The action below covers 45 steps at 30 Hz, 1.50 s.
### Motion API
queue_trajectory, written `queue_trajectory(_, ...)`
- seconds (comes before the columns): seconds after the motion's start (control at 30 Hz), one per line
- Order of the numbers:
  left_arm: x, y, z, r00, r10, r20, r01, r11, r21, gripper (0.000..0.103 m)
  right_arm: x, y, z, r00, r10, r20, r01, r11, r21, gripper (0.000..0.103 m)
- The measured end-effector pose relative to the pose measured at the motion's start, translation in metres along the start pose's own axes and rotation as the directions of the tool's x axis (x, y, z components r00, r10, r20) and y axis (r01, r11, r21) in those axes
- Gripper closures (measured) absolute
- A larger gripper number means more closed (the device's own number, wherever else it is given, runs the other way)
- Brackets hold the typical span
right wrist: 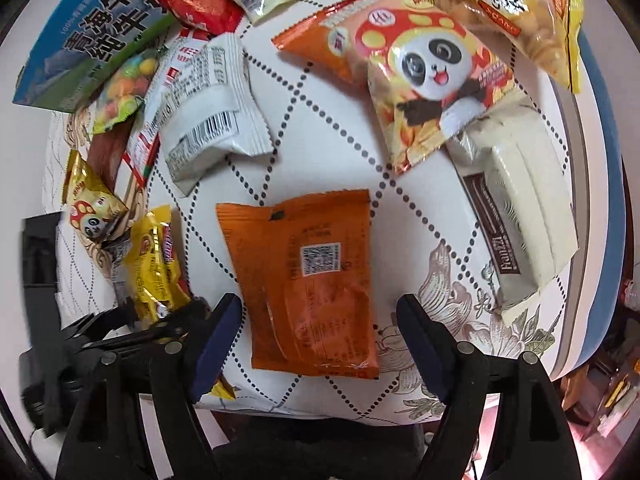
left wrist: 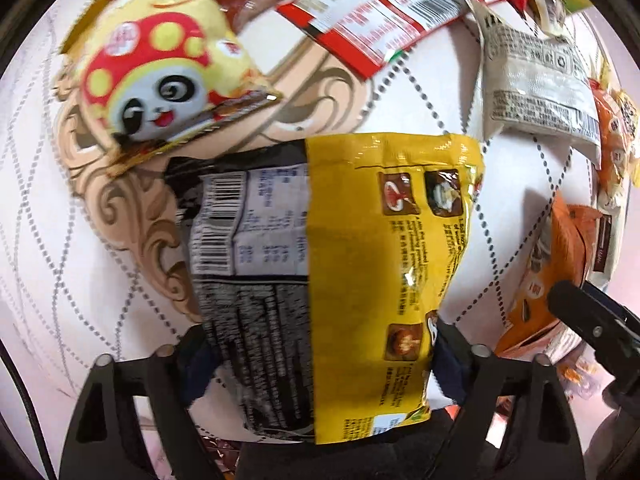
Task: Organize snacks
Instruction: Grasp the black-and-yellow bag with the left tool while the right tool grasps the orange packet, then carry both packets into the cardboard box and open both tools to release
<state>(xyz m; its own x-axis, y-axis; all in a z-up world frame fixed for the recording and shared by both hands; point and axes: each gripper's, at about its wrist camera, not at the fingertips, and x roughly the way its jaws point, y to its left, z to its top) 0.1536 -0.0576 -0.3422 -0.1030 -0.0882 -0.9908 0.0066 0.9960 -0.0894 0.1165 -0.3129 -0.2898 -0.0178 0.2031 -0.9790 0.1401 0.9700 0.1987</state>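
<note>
My left gripper (left wrist: 320, 360) is shut on a yellow and black snack packet (left wrist: 340, 264), held back side up above the patterned table; the same packet (right wrist: 156, 264) shows at the left of the right wrist view. My right gripper (right wrist: 320, 336) is open, its fingers on either side of an orange packet (right wrist: 312, 280) lying back side up on the table. I cannot tell whether the pads touch it.
Around lie a panda mushroom packet (left wrist: 160, 80), a red and white packet (left wrist: 384, 16), a white packet (right wrist: 212, 108), an orange panda packet (right wrist: 420, 80), a cream wafer pack (right wrist: 520, 208), a blue milk carton (right wrist: 92, 28) and a sweets bag (right wrist: 124, 88). The table edge (right wrist: 592, 160) runs at right.
</note>
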Motion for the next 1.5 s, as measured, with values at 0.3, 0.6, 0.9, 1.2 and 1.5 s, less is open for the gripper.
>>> queue_trajectory(0.3,-0.022,-0.005,-0.011,0.998,0.035,0.061,-0.034,0.999,-0.014,0.018,0.025,0.038,-0.012,0.997,-0.057,0.053,0.060,0.997,-0.053,0.044)
queue_trajectory(0.6,-0.063,0.001,-0.027,0.990,0.013,0.143,-0.012,1.000,-0.008,0.019,0.001,0.059,-0.026,0.996,0.011,0.091,-0.006,0.998,-0.062,0.051)
queue_trajectory(0.9,-0.169,0.005,-0.031,0.942,-0.100,0.319,0.103,0.995,0.005,0.019,-0.087,0.077,0.000,0.965,0.151,0.214,-0.131,0.986,-0.103,0.051)
queue_trajectory(1.2,-0.286,-0.010,0.092,0.874,-0.119,0.471,0.123,0.992,0.024,0.018,-0.172,0.089,0.114,0.898,0.220,0.382,-0.172,0.973,-0.157,0.051)
queue_trajectory(1.5,-0.255,-0.008,0.256,0.934,-0.076,0.348,0.081,0.997,0.002,0.018,-0.142,0.122,0.260,0.921,0.179,0.345,-0.117,0.974,-0.194,0.051)
